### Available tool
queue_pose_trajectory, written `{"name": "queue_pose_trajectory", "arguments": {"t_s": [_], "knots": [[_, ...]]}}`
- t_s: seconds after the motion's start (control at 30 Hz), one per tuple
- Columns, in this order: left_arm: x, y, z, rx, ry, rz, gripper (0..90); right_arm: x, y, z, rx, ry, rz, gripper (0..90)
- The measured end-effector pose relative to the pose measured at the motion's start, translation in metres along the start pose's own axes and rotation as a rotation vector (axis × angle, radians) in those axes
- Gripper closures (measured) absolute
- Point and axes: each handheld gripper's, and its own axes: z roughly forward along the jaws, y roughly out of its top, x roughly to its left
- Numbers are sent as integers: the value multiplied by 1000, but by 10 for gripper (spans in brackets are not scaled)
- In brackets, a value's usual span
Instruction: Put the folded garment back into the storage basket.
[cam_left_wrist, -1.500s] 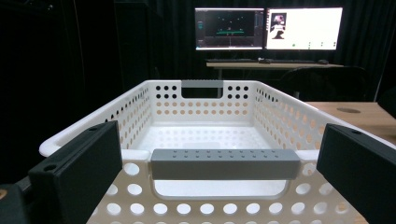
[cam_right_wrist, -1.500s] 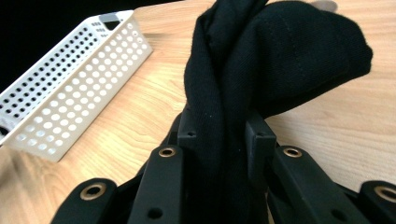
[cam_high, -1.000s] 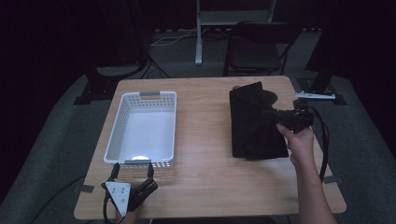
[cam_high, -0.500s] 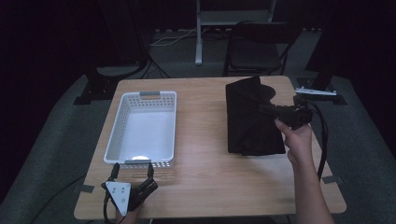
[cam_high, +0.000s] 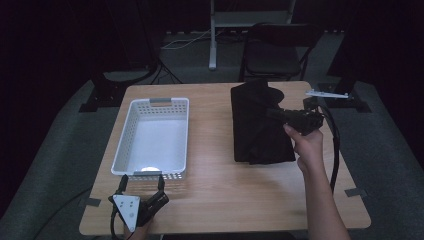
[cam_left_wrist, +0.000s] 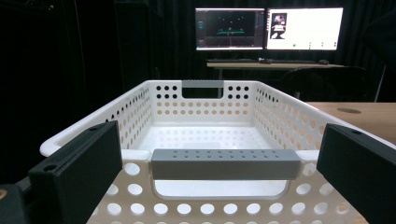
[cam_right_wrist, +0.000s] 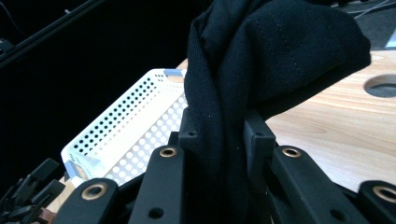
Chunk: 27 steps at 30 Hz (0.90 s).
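Two tools work at the table (cam_high: 215, 200): the right tool (cam_high: 276, 114) pinches the black cloth (cam_high: 257, 130) near the right edge; the left tool (cam_high: 141, 185), spread, faces the white basket (cam_high: 152, 137).

My light wooden table (cam_high: 225, 200) stands on a grey carpeted floor (cam_high: 55, 165), and the room around it is dark, with black curtains behind. Past the table's far edge I see a black folding chair (cam_high: 280, 50) and the white metal legs of a stand (cam_high: 240, 20). Farther off, two lit computer monitors (cam_left_wrist: 268, 29) sit side by side on a long desk (cam_left_wrist: 275, 64) with a keyboard (cam_left_wrist: 285, 61) in front of them.
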Motion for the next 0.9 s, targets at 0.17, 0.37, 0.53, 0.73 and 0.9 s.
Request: {"name": "queue_pose_trajectory", "arguments": {"t_s": [0.17,0.37,0.53,0.73,0.9], "knots": [[0,0,0,1,0,0,13,8,3,9,6,16,-14,745],[0,0,0,0,0,0,13,17,5,22,13,43,-22,745],[0,0,0,1,0,0,13,25,8,35,23,58,-31,745],[0,0,0,0,0,1,13,36,10,51,33,91,-35,745],[0,0,0,0,0,1,13,43,13,63,37,114,-36,745]]}}
